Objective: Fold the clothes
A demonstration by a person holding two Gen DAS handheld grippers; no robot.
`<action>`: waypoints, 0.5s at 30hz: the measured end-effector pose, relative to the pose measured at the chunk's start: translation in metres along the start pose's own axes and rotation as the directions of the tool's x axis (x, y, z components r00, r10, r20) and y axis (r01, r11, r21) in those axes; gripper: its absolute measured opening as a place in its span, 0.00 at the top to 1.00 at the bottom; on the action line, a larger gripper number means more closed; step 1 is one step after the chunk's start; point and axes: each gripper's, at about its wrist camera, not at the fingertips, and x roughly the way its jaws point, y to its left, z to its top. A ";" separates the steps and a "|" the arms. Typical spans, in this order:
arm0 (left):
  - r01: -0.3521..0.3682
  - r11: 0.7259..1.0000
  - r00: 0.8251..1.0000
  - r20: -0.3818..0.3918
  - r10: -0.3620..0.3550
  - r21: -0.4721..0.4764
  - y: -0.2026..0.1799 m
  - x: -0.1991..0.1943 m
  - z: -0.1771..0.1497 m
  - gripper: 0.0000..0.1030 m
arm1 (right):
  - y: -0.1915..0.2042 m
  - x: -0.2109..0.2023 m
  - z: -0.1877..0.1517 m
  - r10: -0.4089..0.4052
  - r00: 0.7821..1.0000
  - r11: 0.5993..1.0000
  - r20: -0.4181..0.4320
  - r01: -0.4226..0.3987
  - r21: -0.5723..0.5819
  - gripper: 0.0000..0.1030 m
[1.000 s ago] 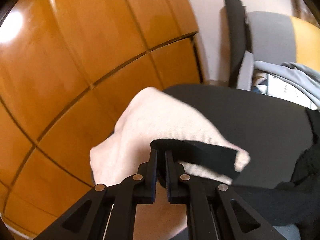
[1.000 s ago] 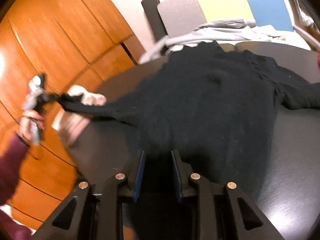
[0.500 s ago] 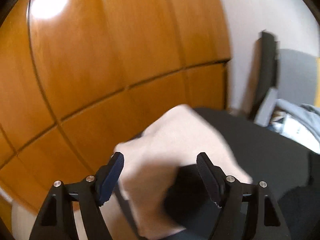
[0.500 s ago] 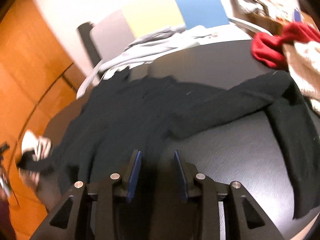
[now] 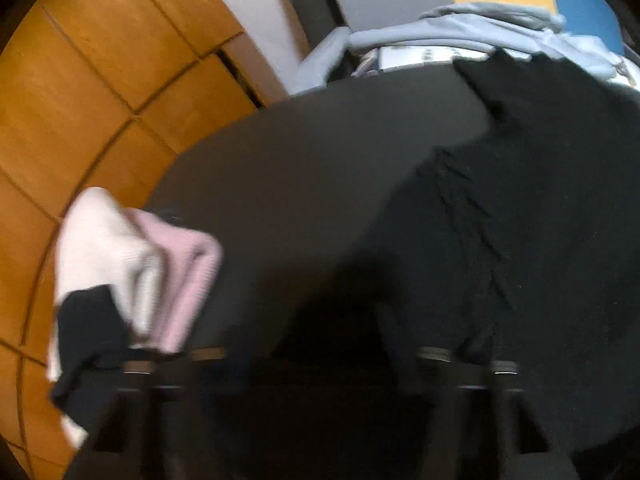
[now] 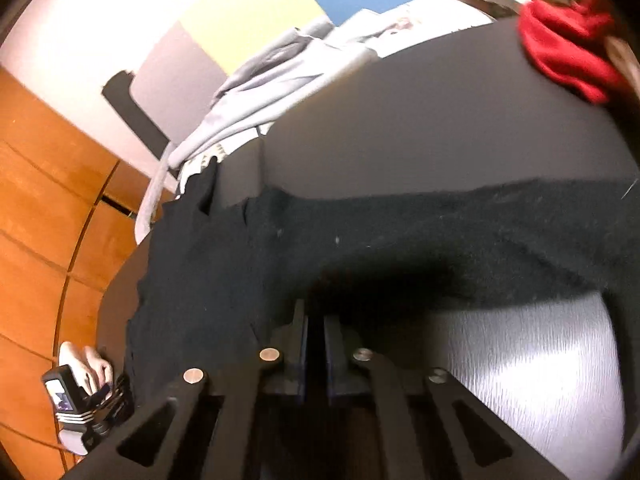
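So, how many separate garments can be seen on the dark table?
3: black sweater spread across the middle, red garment at the far right edge, pale pink-and-white piece at the left edge. Others may be hidden.

- The black knitted garment (image 6: 400, 240) is matt cloth with a rough, fuzzy nap and specks of lint; its creased folds (image 5: 472, 216) show in the left wrist view.
- The round dark table top (image 6: 532, 392) is smooth with a fine brushed grain and a glossy sheen.
- The orange-brown wooden panelling (image 5: 80, 80) looks smooth and varnished.
- The red cloth bundle (image 6: 564, 52) is soft and fleecy.
- The pale grey-blue garment (image 6: 276, 76) is smooth, thin cloth.
- The cream and pink folded cloths (image 5: 132, 260) are finely ribbed knit.
- The right gripper (image 6: 316, 344) is matt black plastic with shiny metal pins.
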 end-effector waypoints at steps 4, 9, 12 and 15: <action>-0.043 0.995 0.998 0.044 0.039 0.092 -0.024 0.006 0.005 1.00 | -0.004 -0.015 0.018 -0.068 0.996 0.995 0.065 0.072 -0.067 0.95; -0.022 0.997 0.997 0.072 0.016 0.072 -0.040 0.012 0.029 1.00 | -0.031 -0.036 0.037 -0.210 0.964 0.973 0.161 0.223 -0.065 1.00; -0.041 0.992 0.993 0.115 0.027 0.122 -0.054 0.013 0.038 1.00 | -0.055 -0.046 0.044 -0.297 0.934 0.950 0.198 0.311 -0.042 0.96; -0.056 0.979 0.990 0.134 0.030 0.197 -0.068 0.005 0.045 1.00 | -0.046 -0.057 0.042 -0.142 0.973 0.986 0.182 0.155 -0.061 0.77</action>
